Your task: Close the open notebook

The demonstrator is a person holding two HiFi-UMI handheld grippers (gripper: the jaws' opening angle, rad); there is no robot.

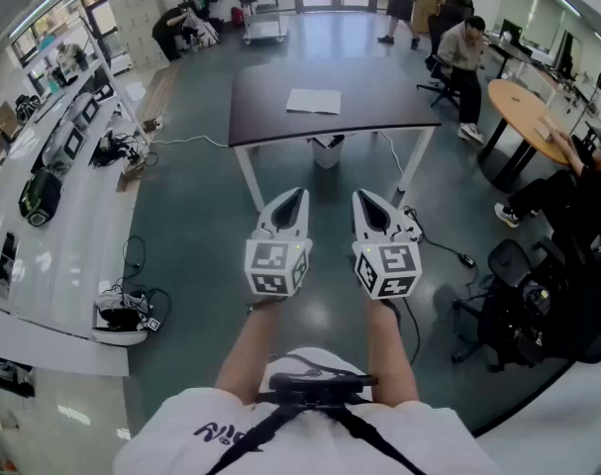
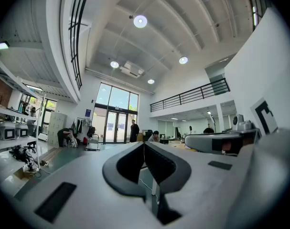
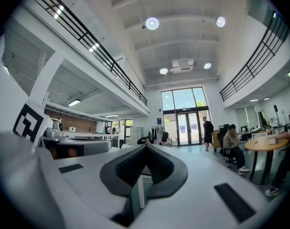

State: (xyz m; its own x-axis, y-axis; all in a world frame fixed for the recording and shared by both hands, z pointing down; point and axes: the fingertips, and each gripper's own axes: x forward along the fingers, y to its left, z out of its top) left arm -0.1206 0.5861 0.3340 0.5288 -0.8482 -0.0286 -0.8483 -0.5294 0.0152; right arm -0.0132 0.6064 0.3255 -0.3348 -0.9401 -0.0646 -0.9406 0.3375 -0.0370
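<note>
The open notebook lies flat, its white pages up, on a dark table some way ahead of me. I hold both grippers level side by side over the floor, well short of the table. The left gripper is shut with its jaw tips touching and nothing between them, as the left gripper view also shows. The right gripper is likewise shut and empty, its tips meeting in the right gripper view. In both gripper views the jaws hide the notebook.
A long white bench with gear runs along the left. A round wooden table with seated people stands at the right, and a black office chair is nearer. Cables trail over the floor beside the dark table.
</note>
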